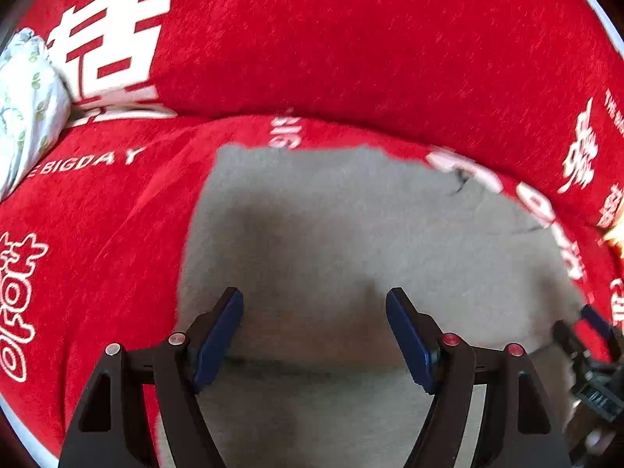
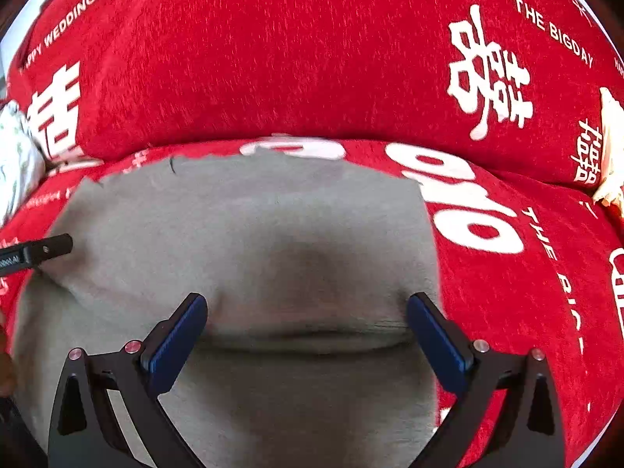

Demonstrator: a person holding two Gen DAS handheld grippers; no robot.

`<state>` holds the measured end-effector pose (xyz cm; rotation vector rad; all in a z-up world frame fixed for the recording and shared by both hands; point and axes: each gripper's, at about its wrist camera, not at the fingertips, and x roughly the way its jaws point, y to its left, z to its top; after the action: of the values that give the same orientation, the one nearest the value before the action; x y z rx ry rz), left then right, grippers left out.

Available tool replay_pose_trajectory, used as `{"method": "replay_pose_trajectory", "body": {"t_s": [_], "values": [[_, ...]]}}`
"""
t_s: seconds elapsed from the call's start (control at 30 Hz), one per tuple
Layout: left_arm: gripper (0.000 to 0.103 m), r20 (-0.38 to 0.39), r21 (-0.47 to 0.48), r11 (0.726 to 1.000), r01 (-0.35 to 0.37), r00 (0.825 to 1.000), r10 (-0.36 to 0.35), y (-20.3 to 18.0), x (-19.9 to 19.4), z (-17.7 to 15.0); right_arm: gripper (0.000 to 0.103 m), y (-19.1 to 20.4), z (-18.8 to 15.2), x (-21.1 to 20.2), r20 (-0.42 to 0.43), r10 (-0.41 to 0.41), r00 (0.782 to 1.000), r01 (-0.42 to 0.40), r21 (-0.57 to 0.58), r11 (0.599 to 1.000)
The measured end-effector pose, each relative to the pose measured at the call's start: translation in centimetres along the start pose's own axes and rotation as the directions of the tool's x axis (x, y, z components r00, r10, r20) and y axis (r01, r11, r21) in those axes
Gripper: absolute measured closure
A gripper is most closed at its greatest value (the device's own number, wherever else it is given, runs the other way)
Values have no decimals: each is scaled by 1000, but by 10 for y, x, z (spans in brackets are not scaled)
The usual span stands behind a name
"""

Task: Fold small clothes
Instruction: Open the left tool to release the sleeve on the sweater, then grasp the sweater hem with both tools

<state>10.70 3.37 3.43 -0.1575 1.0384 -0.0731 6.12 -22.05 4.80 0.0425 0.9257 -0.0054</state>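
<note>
Holding wide: my left tongs (image 1: pixel 314 300) stand with their blue pads far apart, nothing between them, over the near part of the grey garment (image 1: pixel 351 234).
Right tongs: my right tongs (image 2: pixel 307 306) are just as wide and grip nothing, above a soft fold line across the same cloth.
Garment: the grey piece lies flat on the red cover (image 2: pixel 312 58) of the seat, its far edge ragged in the blur, loose dark threads at that edge.
Neighbour tool: from the right wrist view a black finger of my left tongs shows at the garment's left edge.
Writing: white print on the red cover reads "THE BIGDAY" and "HAPPY WEDDING", beside large Chinese double-happiness signs and Korean letters.
Room: bare red cover lies left, right and beyond the garment, up to the backrest.
Far edges: a white leaf-print bundle (image 1: pixel 27 97) sits far left; a cream cloth (image 2: pixel 610 148) far right.
</note>
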Motion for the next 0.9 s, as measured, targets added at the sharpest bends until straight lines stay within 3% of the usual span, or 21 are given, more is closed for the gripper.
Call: {"method": "replay_pose_trajectory", "body": {"t_s": [0.1, 0.17, 0.23, 0.27, 0.33, 0.37, 0.47, 0.5, 0.53, 0.57, 0.6, 0.67, 0.77, 0.9], "values": [[26, -56, 54, 999, 2, 998, 1, -18, 17, 0, 1, 21, 10, 13, -52, 69, 996, -70, -18, 997], [26, -46, 121, 989, -80, 995, 86, -24, 26, -5, 1, 31, 6, 35, -134, 27, 991, -33, -49, 998], [26, -23, 164, 981, -107, 993, 112, -30, 16, -13, 1, 35, 2, 30, -99, -23, 995, 18, -58, 998], [26, -12, 166, 983, -81, 996, 84, -30, 7, -18, 1, 36, -1, 23, -90, -29, 996, 25, -49, 998], [26, 18, 184, 982, -35, 999, 32, -31, -8, -31, 1, 39, -9, 5, -36, 10, 999, -11, -40, 999], [26, 25, 197, 979, -43, 999, 39, -32, -10, -36, 1, 43, -18, -2, -21, 28, 999, -29, -45, 999], [26, 12, 231, 971, -56, 998, 55, -33, -11, -62, 1, 58, -49, 1, -99, 41, 994, -50, -98, 994], [26, -6, 232, 971, -53, 998, 55, -30, -9, -73, 1, 63, -60, 0, -83, 24, 996, -34, -118, 992], [21, 37, 229, 972, -61, 998, 53, -27, -15, -84, 1, 65, -73, -12, 14, 7, 1000, -5, -128, 992], [10, 55, 234, 969, -76, 996, 65, -25, -19, -91, 1, 65, -79, -15, 9, 6, 1000, -5, -129, 992], [8, 62, 236, 968, -86, 995, 73, -23, -23, -101, 1, 63, -85, -20, 15, 13, 1000, -12, -113, 994], [7, 87, 226, 972, -60, 995, 42, -14, -34, -119, 1, 59, -98, -29, 24, 28, 999, -25, -103, 994], [1, 123, 234, 970, -66, 992, 38, -3, -51, -150, 1, 57, -121, -45, 66, 32, 997, -22, -144, 989], [1, 154, 235, 970, -64, 988, 28, 7, -71, -184, 1, 50, -159, -73, 101, 49, 994, -32, -164, 986]]}}
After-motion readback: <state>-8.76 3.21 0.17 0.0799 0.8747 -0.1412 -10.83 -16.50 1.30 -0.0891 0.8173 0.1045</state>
